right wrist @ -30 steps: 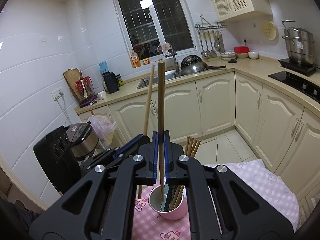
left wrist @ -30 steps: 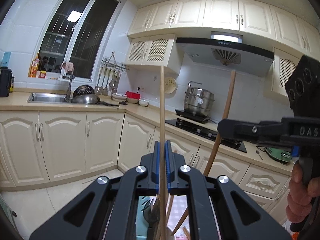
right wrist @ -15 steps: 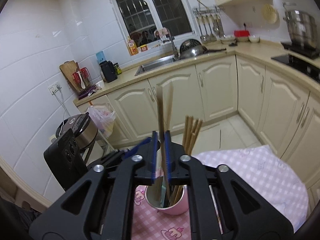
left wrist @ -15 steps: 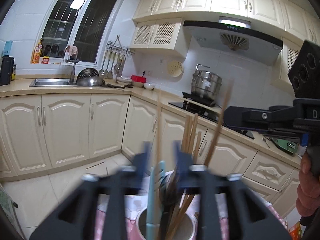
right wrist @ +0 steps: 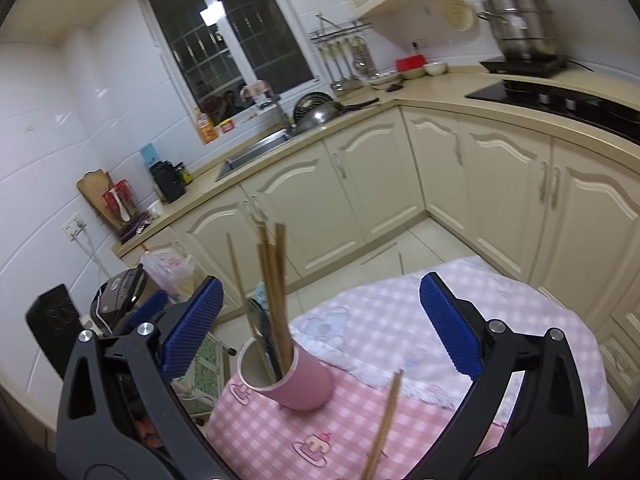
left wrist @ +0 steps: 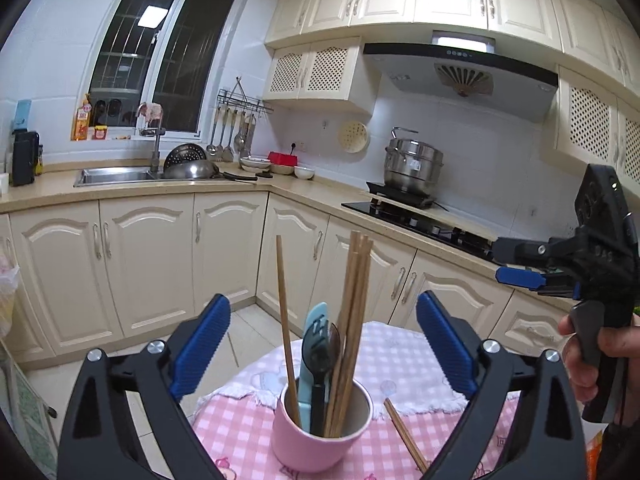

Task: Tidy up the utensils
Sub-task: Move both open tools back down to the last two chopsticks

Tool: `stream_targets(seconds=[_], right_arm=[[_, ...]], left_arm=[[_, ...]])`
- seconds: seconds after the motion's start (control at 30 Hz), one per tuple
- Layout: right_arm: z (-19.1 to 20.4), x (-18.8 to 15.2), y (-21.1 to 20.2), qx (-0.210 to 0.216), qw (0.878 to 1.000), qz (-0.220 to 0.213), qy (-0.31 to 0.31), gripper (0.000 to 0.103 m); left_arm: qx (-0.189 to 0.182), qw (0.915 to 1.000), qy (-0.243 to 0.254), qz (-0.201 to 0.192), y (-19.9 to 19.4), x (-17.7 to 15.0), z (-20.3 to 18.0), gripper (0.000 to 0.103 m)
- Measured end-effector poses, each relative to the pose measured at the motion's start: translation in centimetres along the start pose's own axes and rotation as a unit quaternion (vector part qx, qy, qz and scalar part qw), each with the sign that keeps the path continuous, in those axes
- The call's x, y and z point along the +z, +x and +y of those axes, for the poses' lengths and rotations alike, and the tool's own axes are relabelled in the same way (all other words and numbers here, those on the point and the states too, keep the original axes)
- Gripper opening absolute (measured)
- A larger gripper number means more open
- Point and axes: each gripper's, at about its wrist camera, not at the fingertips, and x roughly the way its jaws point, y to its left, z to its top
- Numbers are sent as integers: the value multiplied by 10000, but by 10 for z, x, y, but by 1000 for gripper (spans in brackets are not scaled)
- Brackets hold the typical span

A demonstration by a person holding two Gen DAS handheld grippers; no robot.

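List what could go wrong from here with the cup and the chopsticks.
1. The loose chopstick lies on the tablecloth outside the pink cup; it may roll off.
2. The cup is crowded with tall, leaning utensils; a nudge from the opening, empty left gripper or right gripper might tip it.

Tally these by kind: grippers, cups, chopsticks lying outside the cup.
Grippers: 2, left gripper and right gripper, jaws opening, gripping nothing
Pink cup: 1
Chopstick lying on the tablecloth: 1
Total: 4
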Motion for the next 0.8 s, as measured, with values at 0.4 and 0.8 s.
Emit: stream_targets(seconds=[0.4,0.8], right_arm=[[-34,-42,-17,-465,9980,331,276,97],[-52,-82,-25,-754,9945,627,374,97]], left_arm=[[93,9989,250,373,-23,-8,-30,93],[86,9974,416,577,-30,-19,-50,93]])
